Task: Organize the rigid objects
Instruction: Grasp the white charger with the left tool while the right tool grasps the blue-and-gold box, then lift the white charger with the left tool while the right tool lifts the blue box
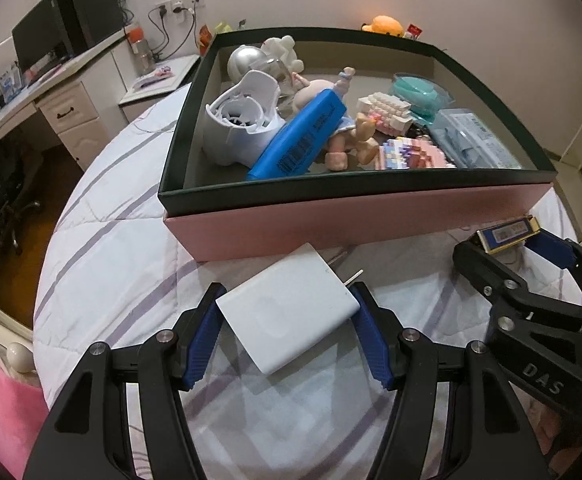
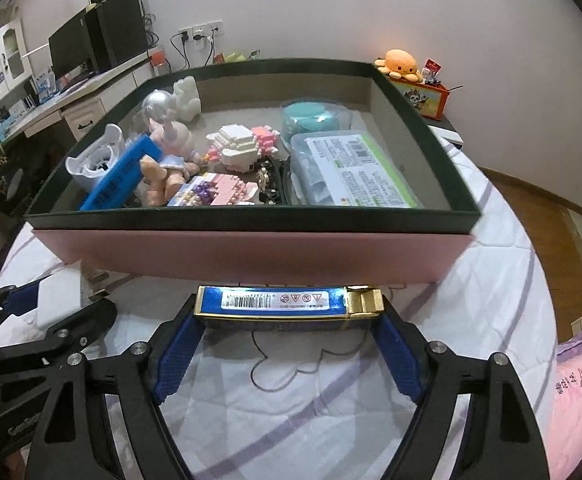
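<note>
Item: white charger (image 1: 287,312), prongs toward the box (image 1: 355,216); clamped corner to corner in the left tongs (image 1: 287,300), above the quilted bed (image 1: 103,248), just short of the box's pink wall.

Item: blue and gold case (image 2: 287,300), flat and long; clamped end to end in the right tongs (image 2: 287,312), beside the same wall.

Box contents: blue stapler (image 1: 299,136), doll (image 2: 171,164), block models (image 2: 239,144), clear packet (image 2: 351,168), left and middle crowded.

Handling, judged: lift each piece clear of the dark rim, carry level, set down in the bare patch by the right wall, then part the tongs.
</note>
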Tool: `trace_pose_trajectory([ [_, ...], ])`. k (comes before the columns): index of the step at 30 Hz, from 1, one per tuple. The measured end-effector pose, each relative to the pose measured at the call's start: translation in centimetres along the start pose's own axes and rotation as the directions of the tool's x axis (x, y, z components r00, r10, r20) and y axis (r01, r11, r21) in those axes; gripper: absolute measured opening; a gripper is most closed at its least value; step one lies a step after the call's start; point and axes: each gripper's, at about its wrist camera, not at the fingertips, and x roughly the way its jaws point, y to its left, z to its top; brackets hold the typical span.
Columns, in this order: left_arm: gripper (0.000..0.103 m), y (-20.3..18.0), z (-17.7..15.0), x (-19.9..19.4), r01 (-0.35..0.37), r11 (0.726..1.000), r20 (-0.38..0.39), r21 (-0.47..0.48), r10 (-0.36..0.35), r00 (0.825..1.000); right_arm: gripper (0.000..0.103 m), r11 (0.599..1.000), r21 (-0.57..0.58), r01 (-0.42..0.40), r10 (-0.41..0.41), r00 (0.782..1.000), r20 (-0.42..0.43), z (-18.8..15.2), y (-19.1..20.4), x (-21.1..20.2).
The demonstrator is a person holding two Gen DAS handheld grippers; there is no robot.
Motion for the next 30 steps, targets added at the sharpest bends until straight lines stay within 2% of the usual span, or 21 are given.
trace_pose_trajectory([
  [7,0.064,-0.6,-0.1,-3.3,0.004,1.000,0.060,-0.007,-0.004,0.998,0.083,1.000,-0.011,0.011,-0.010,0.997,0.070,0.0,-0.3,-3.8],
  [12,0.064,-0.6,-0.5,-7.2,-0.016,1.000,0.138,-0.015,0.018,0.990,0.083,1.000,-0.013,0.011,-0.009,0.989,0.145,0.0,-0.3,-7.6],
  [19,0.064,-1.0,-1.5,-13.3,-0.020,1.000,0.260,-0.009,0.021,0.966,0.083,1.000,-0.022,0.021,-0.014,0.958,0.287,-1.0,-0.1,-14.5],
  [25,0.064,-1.1,-3.0,-17.9,-0.026,1.000,0.354,-0.009,0.028,0.935,0.083,0.999,-0.036,0.030,-0.015,0.929,0.370,-2.0,0.3,-19.0],
  [30,0.064,-1.2,-4.4,-20.3,-0.039,0.999,0.392,-0.014,0.041,0.919,0.083,0.999,-0.048,0.025,-0.002,0.906,0.423,-3.3,0.6,-22.0],
])
